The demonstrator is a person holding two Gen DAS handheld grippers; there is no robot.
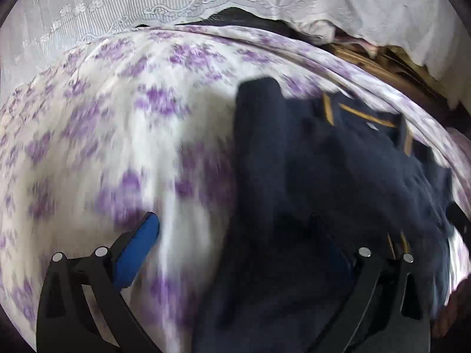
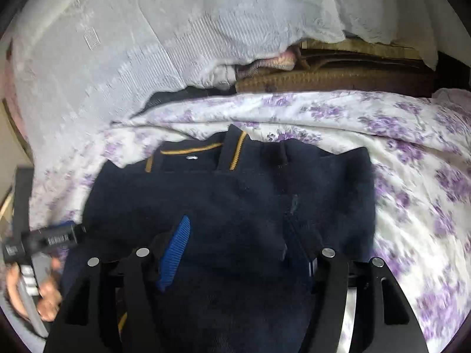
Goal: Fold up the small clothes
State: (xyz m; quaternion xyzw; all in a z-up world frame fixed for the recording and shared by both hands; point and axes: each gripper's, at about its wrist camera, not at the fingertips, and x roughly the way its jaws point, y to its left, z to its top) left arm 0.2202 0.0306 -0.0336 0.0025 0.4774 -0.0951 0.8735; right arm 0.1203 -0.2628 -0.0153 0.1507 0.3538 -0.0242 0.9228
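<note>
A small navy polo shirt (image 2: pixel 229 200) with yellow collar trim lies on a bed sheet with purple flowers (image 2: pixel 412 153). In the left wrist view the shirt (image 1: pixel 323 170) fills the right half. My left gripper (image 1: pixel 241 235) is open, its left blue pad (image 1: pixel 138 250) over the sheet and its right finger hidden against the dark cloth. My right gripper (image 2: pixel 244 250) is open above the shirt's lower part, its left blue pad (image 2: pixel 175 250) showing. The left gripper also shows in the right wrist view (image 2: pixel 53 236), at the shirt's left edge, held by a hand.
White lace cloth (image 2: pixel 147 29) lies heaped behind the bed. A brown woven edge (image 2: pixel 323 79) runs along the far side. The flowered sheet (image 1: pixel 103 132) spreads left of the shirt.
</note>
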